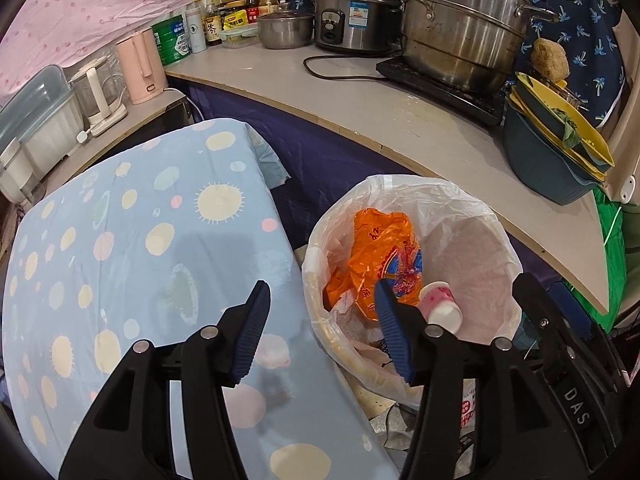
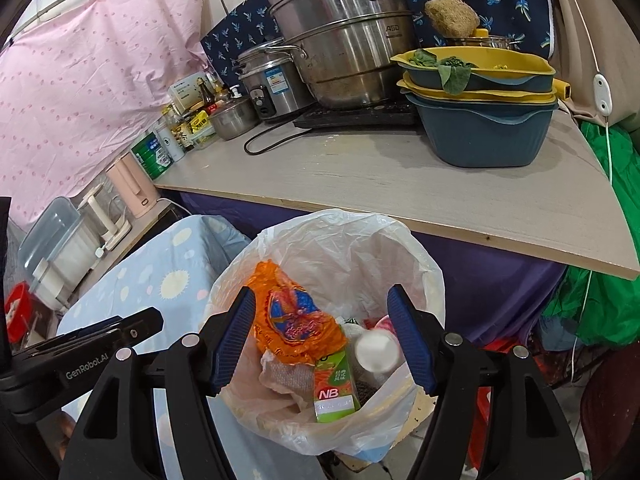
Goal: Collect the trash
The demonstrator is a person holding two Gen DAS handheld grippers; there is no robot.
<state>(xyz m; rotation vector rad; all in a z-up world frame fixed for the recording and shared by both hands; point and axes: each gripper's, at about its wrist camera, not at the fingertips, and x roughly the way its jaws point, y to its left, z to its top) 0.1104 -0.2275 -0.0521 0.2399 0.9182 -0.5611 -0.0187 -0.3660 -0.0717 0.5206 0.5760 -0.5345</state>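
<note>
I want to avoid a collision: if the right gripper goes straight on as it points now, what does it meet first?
Probably the trash in the lined bin: the open right gripper aims at the orange bag and green carton; depth is unclear.

left gripper (image 1: 320,320): jaws apart, nothing between the pads, above the bin's near rim
trash bin (image 1: 500,220): white liner, beside the blue spotted cloth (image 1: 140,240)
inside: orange plastic bag (image 1: 380,248), pink paper cup (image 1: 442,306) on its side
counter (image 1: 360,112): steel pots, rice cooker

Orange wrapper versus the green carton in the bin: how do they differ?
The orange wrapper is crumpled, soft film; the green carton is a rigid box holding its shape. The wrapper spreads wider and bears a blue emblem; the carton is narrower, with white-on-red lettering. Both lie inside the white bin liner.
</note>
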